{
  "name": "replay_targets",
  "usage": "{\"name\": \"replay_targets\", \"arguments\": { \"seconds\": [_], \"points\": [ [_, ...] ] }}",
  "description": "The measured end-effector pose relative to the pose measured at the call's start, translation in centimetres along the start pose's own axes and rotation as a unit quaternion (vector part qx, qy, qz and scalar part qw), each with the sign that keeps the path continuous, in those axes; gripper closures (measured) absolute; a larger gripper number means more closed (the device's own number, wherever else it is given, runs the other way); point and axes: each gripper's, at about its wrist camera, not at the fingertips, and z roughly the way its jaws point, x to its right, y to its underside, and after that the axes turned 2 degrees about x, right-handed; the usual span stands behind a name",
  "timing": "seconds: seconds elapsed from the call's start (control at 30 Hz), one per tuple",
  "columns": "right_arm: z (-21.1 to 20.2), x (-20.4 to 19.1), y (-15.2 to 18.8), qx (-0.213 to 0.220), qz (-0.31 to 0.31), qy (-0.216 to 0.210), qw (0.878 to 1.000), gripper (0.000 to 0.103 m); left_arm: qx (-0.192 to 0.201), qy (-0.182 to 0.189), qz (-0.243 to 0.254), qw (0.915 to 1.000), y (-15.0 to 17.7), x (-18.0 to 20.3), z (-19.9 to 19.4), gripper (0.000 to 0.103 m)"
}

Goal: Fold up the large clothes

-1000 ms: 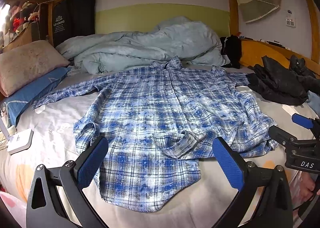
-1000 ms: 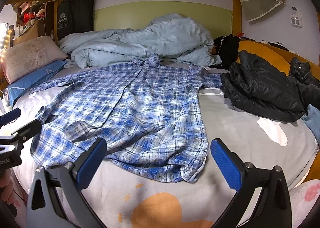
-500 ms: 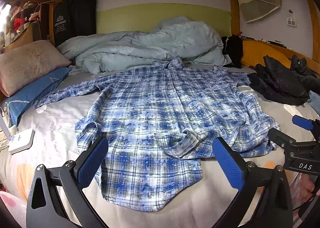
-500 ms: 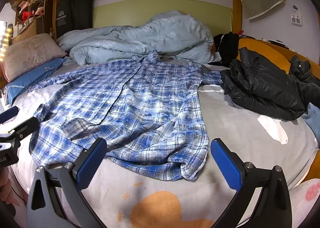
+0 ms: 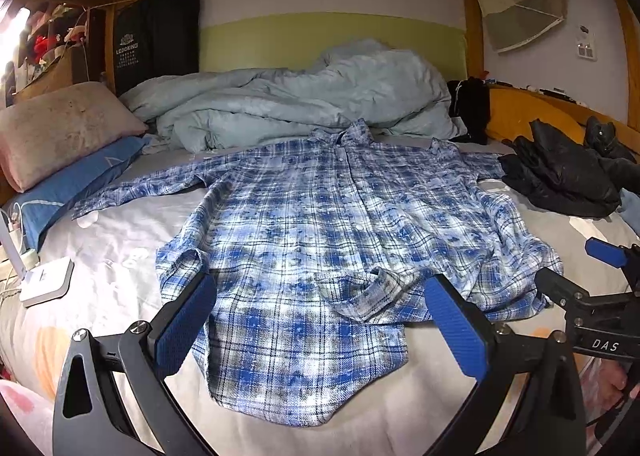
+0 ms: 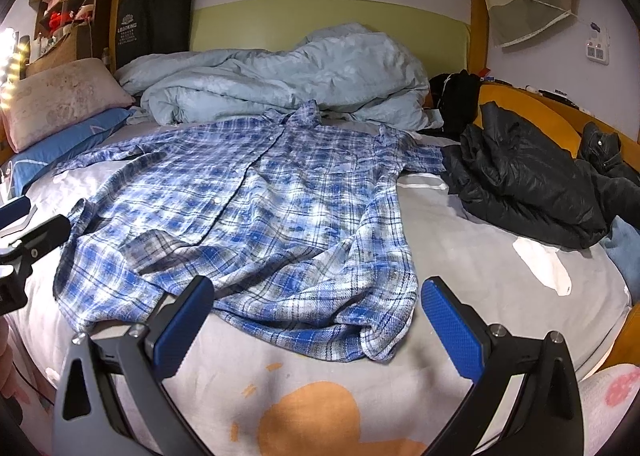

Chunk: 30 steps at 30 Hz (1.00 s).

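Shirt [image 5: 320, 248]: plaid, flat, collar toward far duvet [image 5: 296, 104], hem nearest.
Right side: black jacket [image 6: 520, 184] beside sleeve.
Left gripper [image 5: 320, 320]: spread wide, empty.
Right gripper [image 6: 316, 320]: spread wide, empty.

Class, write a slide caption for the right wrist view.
Open right gripper hovers over a plaid shirt spread on the bed.

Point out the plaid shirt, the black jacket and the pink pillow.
Plaid shirt [image 5: 320, 224]: left wrist view, middle of its front.
Black jacket [image 6: 520, 176]: right wrist view, centre of the crumpled heap.
Pink pillow [image 5: 60, 128]: left wrist view, its broad face.
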Motion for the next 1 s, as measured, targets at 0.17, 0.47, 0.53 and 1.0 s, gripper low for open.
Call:
{"name": "replay_targets", "arguments": {
  "seconds": [0.17,0.47,0.53,1.0],
  "points": [
    [0.03,-0.02,0.01,-0.002,-0.002,0.001,1.000,0.000,0.000,0.001,-0.001,1.0000,-0.05,0.01,0.02,0.000],
    [0.27,-0.09,0.00,-0.004,-0.002,0.000,1.000,0.000,-0.002,0.002,-0.001,1.0000,-0.08,0.02,0.03,0.000],
    [0.29,-0.06,-0.02,-0.005,-0.001,-0.001,1.000,0.000,-0.002,0.003,-0.001,1.0000,-0.09,0.09,0.06,0.000],
    [0.37,-0.06,0.05,-0.005,0.001,0.000,1.000,0.000,-0.006,0.005,-0.004,1.0000,-0.02,0.20,0.15,0.000]
  ]
}}
